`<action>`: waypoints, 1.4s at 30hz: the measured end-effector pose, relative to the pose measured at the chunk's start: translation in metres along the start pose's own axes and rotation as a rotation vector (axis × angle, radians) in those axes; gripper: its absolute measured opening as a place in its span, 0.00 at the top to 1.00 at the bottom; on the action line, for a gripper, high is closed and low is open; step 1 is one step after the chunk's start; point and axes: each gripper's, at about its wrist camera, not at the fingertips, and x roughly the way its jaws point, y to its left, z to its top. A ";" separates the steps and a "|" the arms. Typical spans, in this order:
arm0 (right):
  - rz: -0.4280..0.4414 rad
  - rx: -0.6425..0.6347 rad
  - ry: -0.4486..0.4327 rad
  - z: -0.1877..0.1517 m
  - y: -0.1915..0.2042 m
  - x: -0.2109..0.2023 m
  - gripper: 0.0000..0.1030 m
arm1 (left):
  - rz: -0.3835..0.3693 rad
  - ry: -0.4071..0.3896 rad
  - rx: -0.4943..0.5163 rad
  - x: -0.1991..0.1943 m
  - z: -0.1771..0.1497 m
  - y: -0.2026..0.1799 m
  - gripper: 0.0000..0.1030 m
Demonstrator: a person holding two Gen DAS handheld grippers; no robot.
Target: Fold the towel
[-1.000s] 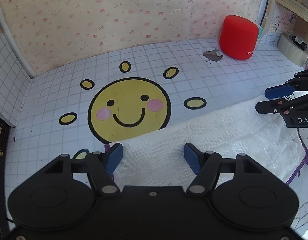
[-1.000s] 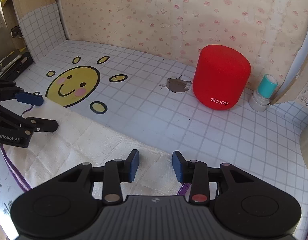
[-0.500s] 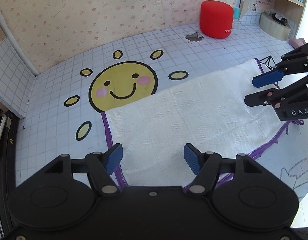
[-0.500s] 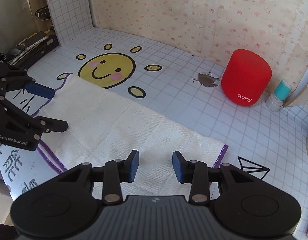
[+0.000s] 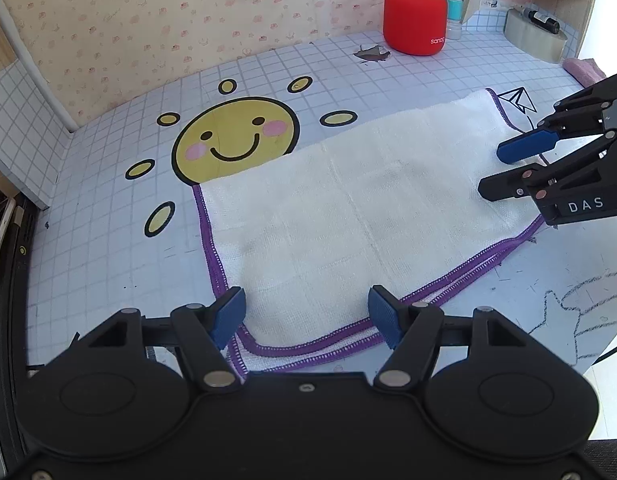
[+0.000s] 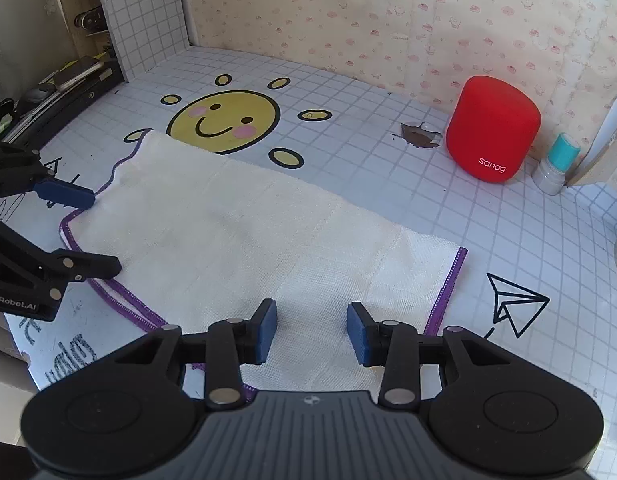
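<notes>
A white grid-printed table (image 5: 108,248) with a sun drawing fills both views, backed by a pink patterned wall. Nearest the left camera, the left claw (image 5: 306,316) hangs with its blue pads well apart, empty, just over the near corner of the towel (image 5: 348,208). The right claw (image 6: 311,330) likewise stands apart and empty over the towel's other end, near the purple-stitched short edge.

The towel lies flat on the table, already folded once, judging by the doubled purple hem along its near edge (two stitched lines run side by side there). It spans from beside the sun (image 5: 236,138) to the paper-plane sketch (image 6: 516,304). With one claw at each end, the placing seems meant for picking up both ends or corners for a second fold.

Farther back, well apart from the cloth, a red speaker (image 6: 493,128) stands by the wall.
</notes>
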 end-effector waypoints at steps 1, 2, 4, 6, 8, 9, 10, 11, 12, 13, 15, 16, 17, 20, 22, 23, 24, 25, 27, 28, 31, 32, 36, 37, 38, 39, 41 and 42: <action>0.002 0.000 -0.005 -0.001 0.000 0.000 0.58 | -0.002 -0.001 -0.001 -0.001 -0.001 0.000 0.32; 0.002 -0.001 -0.008 -0.001 0.000 0.000 0.56 | -0.004 -0.001 -0.003 -0.001 -0.002 0.000 0.32; -0.002 -0.004 -0.012 -0.001 0.000 0.001 0.55 | -0.007 -0.002 -0.013 -0.001 -0.004 0.001 0.31; -0.005 -0.004 -0.011 -0.001 0.001 0.001 0.55 | -0.011 -0.002 -0.028 -0.001 -0.006 0.003 0.28; -0.006 -0.004 -0.014 -0.002 0.001 0.001 0.54 | -0.003 -0.002 -0.039 -0.001 -0.008 0.003 0.25; -0.006 -0.004 -0.018 -0.002 0.001 0.001 0.54 | -0.002 -0.004 -0.039 -0.001 -0.009 0.004 0.25; -0.006 -0.003 -0.020 -0.003 0.001 0.001 0.54 | -0.003 -0.005 -0.039 -0.001 -0.009 0.004 0.25; -0.007 -0.002 -0.021 -0.003 0.001 0.001 0.54 | -0.002 -0.005 -0.039 -0.001 -0.009 0.003 0.25; -0.009 -0.001 -0.022 -0.003 0.002 0.001 0.54 | 0.000 -0.004 -0.038 -0.001 -0.009 0.003 0.25; -0.010 -0.001 -0.021 -0.003 0.002 0.001 0.54 | 0.001 -0.004 -0.037 -0.001 -0.009 0.002 0.25; -0.013 0.000 -0.020 -0.003 0.002 0.002 0.54 | 0.004 -0.006 -0.033 -0.001 -0.009 0.002 0.25; -0.014 0.000 -0.020 -0.003 0.003 0.002 0.53 | 0.006 -0.007 -0.031 -0.001 -0.010 0.001 0.25; -0.015 -0.001 -0.020 -0.003 0.003 0.002 0.53 | 0.008 -0.010 -0.028 -0.001 -0.010 0.001 0.24; -0.029 0.006 -0.023 -0.004 0.003 0.002 0.47 | 0.017 -0.012 -0.031 -0.001 -0.012 0.001 0.22; -0.050 0.018 -0.018 -0.004 0.001 0.003 0.36 | 0.014 -0.008 -0.043 -0.001 -0.012 0.002 0.21; -0.057 0.026 -0.013 -0.003 0.000 0.004 0.30 | 0.015 -0.005 -0.044 -0.001 -0.012 0.002 0.21; -0.062 0.044 -0.002 -0.002 -0.002 0.004 0.29 | 0.019 -0.001 -0.041 -0.002 -0.011 0.002 0.21; -0.059 0.066 0.011 -0.001 -0.005 0.003 0.29 | 0.027 0.001 -0.036 -0.004 -0.011 0.002 0.21; -0.059 0.084 0.002 0.002 -0.005 -0.002 0.29 | 0.036 -0.008 -0.021 -0.009 -0.010 0.000 0.21; -0.064 0.078 -0.008 0.002 -0.004 -0.004 0.29 | 0.031 -0.020 -0.015 -0.012 -0.010 0.000 0.21; -0.080 0.051 -0.019 0.002 0.002 -0.010 0.29 | 0.026 -0.044 -0.008 -0.021 -0.009 -0.001 0.21; -0.080 0.046 -0.026 0.002 0.004 -0.013 0.29 | 0.022 -0.049 -0.007 -0.023 -0.009 -0.001 0.21; -0.078 0.048 -0.042 0.002 0.007 -0.021 0.29 | 0.020 -0.059 0.001 -0.028 -0.007 -0.004 0.21; -0.070 0.046 -0.045 0.002 0.007 -0.024 0.29 | 0.020 -0.060 0.002 -0.029 -0.006 -0.005 0.21; -0.062 0.044 -0.048 0.003 0.007 -0.026 0.29 | 0.020 -0.061 0.001 -0.030 -0.006 -0.006 0.21; -0.056 0.038 -0.047 0.003 0.008 -0.027 0.29 | 0.021 -0.060 -0.001 -0.031 -0.005 -0.008 0.21; -0.054 0.018 -0.043 0.002 0.010 -0.029 0.29 | 0.026 -0.054 -0.006 -0.032 -0.005 -0.010 0.21; -0.054 0.007 -0.042 0.002 0.011 -0.029 0.29 | 0.028 -0.052 -0.010 -0.032 -0.006 -0.011 0.21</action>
